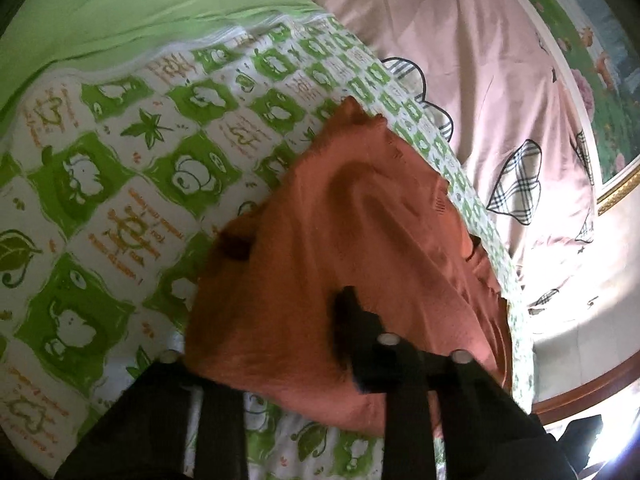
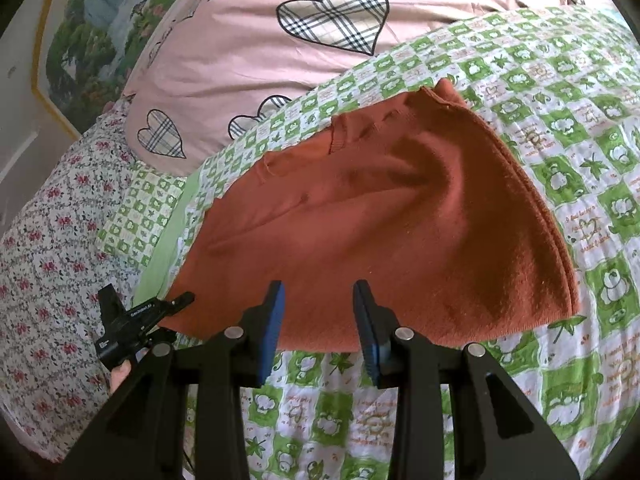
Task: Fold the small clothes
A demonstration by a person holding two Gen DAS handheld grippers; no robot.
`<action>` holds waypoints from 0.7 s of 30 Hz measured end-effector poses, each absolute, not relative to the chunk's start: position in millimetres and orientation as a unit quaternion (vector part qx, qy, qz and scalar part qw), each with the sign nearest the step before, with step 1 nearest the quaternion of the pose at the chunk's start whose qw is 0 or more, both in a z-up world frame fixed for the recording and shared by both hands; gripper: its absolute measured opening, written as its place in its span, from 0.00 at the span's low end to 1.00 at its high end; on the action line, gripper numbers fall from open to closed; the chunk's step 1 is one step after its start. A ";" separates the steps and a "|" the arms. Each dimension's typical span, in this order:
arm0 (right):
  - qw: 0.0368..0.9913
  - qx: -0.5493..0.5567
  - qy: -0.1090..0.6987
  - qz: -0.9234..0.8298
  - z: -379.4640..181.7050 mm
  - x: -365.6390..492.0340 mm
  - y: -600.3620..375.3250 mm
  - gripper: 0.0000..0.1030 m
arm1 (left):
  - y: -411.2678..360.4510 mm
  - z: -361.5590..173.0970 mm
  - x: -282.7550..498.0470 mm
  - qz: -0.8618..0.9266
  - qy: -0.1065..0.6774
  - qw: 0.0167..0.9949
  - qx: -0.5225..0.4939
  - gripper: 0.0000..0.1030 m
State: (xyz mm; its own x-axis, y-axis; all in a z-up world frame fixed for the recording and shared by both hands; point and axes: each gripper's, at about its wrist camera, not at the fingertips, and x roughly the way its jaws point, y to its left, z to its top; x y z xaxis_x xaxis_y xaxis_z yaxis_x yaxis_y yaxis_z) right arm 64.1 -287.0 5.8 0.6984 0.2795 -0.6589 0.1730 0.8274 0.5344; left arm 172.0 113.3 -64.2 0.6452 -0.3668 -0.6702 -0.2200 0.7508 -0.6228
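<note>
Rust-orange garment [image 2: 384,216] lies folded on green-and-white checked quilt [image 2: 560,184] on bed, near edge toward both claws. Right claw [image 2: 319,332] released, 2 blue-padded fingers [image 2: 276,328] spread apart over garment's near hem, gripping nothing. Left claw [image 1: 280,340]: 1 finger visible atop garment [image 1: 340,248], other hidden under cloth; grip cannot be told. Pink heart-print cover [image 2: 240,60] beyond quilt.
</note>
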 end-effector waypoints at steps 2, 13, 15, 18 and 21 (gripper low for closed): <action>0.874 0.295 0.384 0.031 5.9 67.6 -291.0 0.36 | 104.5 -55.1 171.6 -0.042 0.416 0.850 -0.321 0.09; 0.862 0.313 0.393 0.064 9.5 122.4 -329.1 0.36 | -35.2 21.8 164.5 -0.163 0.371 0.902 -0.148 0.06; 0.857 0.318 0.397 0.078 9.4 139.4 -331.3 0.47 | -68.5 15.1 162.8 -0.185 0.382 0.898 -0.115 0.06; 0.840 0.332 0.412 0.120 4.6 171.1 -327.6 0.62 | -100.8 -6.4 162.9 -0.206 0.409 0.884 -0.089 0.06; 0.819 0.325 0.447 0.155 -7.3 204.9 -311.3 0.71 | -112.7 -21.7 160.4 -0.210 0.426 0.877 -0.075 0.06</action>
